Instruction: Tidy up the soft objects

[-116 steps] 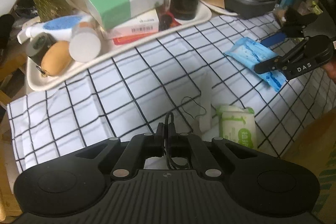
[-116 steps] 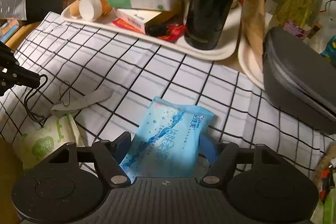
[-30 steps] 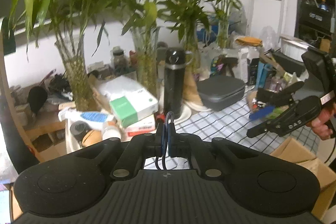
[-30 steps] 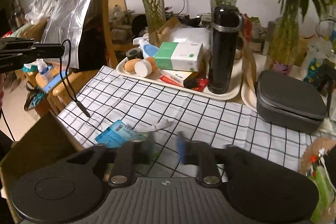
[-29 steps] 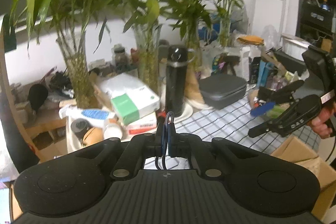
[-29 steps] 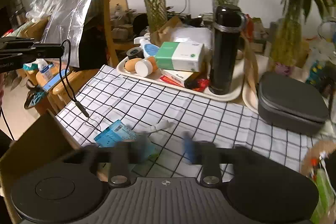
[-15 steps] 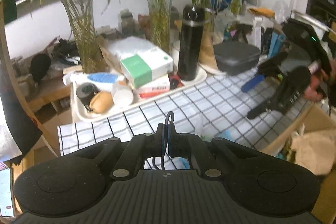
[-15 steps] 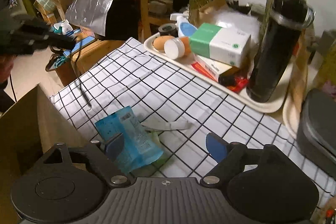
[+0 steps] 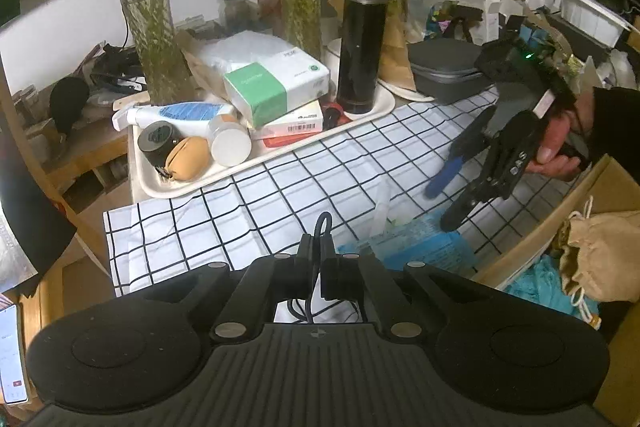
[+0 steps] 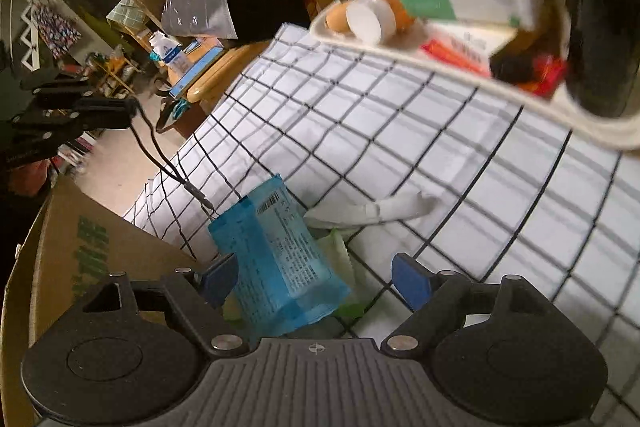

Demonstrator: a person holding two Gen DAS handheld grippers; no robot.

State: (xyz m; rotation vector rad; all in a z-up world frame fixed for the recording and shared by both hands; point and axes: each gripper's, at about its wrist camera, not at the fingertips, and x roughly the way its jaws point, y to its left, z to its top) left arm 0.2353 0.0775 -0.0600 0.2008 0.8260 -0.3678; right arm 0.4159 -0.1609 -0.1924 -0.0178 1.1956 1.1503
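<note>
— Where did we have the blue pack [image 10: 280,259]?

— Between our right gripper [image 10: 316,277]'s wide, just-closing fingers, untouched — the left gripper [image 9: 318,259] pinched its black cord [image 9: 320,227].

— Risk?

— We judged we might snag the green pack [image 10: 340,251] underneath, near the box [image 10: 92,239].

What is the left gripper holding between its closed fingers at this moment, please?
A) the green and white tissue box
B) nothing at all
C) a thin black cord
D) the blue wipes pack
C: the left gripper is shut on a thin black cord that loops up between its fingers, while the blue wipes pack lies on the checked cloth beyond it.
</note>
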